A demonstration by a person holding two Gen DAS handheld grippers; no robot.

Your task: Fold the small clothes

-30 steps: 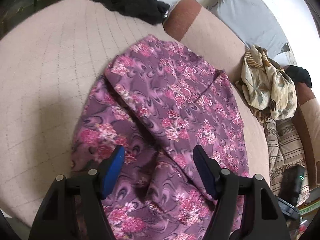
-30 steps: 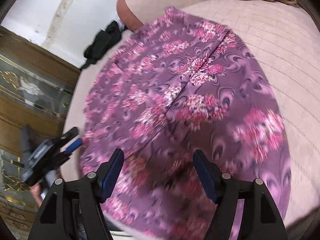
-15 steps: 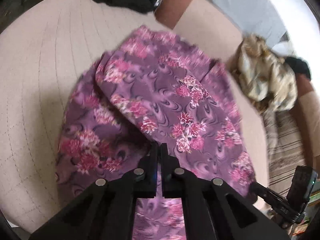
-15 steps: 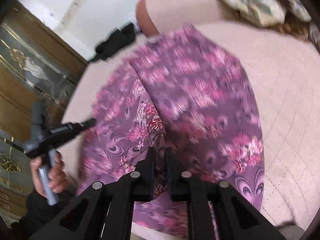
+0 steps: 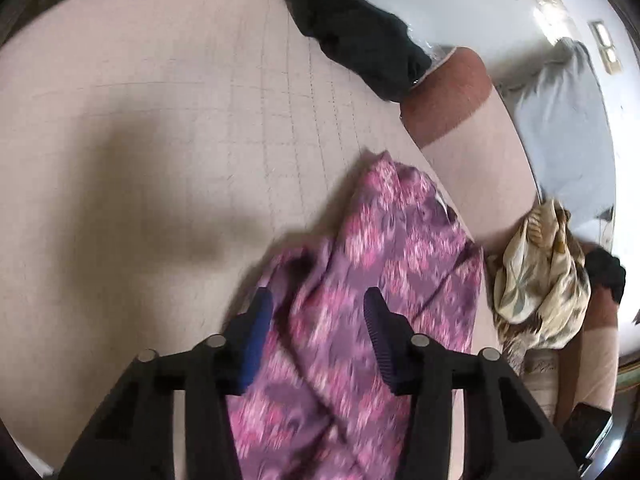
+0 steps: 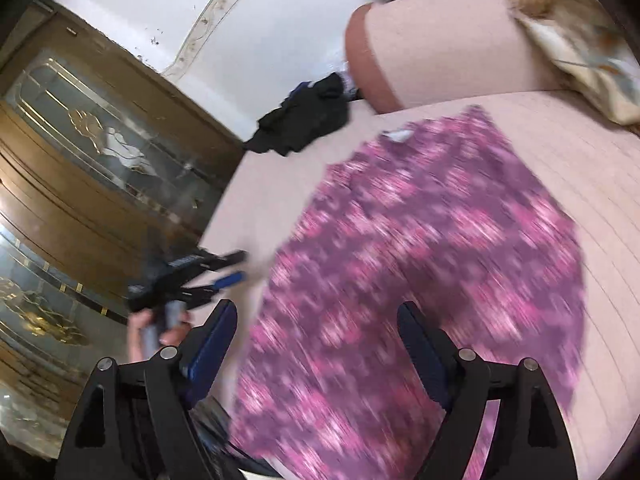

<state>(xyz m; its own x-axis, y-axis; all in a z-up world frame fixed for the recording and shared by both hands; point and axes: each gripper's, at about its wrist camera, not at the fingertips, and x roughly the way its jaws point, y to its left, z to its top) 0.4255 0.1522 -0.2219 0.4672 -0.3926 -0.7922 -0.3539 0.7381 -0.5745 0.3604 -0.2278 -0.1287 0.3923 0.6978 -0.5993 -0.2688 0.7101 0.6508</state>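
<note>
A purple garment with pink flowers [image 5: 384, 272] lies on the pink quilted sofa seat [image 5: 160, 160], folded narrower, blurred by motion. My left gripper [image 5: 318, 312] is open just above its near end, fingers apart, holding nothing. In the right wrist view the same garment [image 6: 432, 248] spreads across the seat [image 6: 600, 208]. My right gripper [image 6: 316, 332] is open over its near edge, empty. The left gripper [image 6: 208, 272] also shows there, at the garment's left side, in a hand.
A black garment [image 5: 352, 28] lies at the far end of the seat, next to the brown and pink armrest [image 5: 460, 100]. A beige patterned cloth [image 5: 540, 276] is heaped at the right. A wooden glass-fronted cabinet [image 6: 80, 160] stands to the left.
Both grippers closed on the garment's near edge half a second ago, carried it over, and have now opened and let it go. The garment lies folded narrower, shifted right.
</note>
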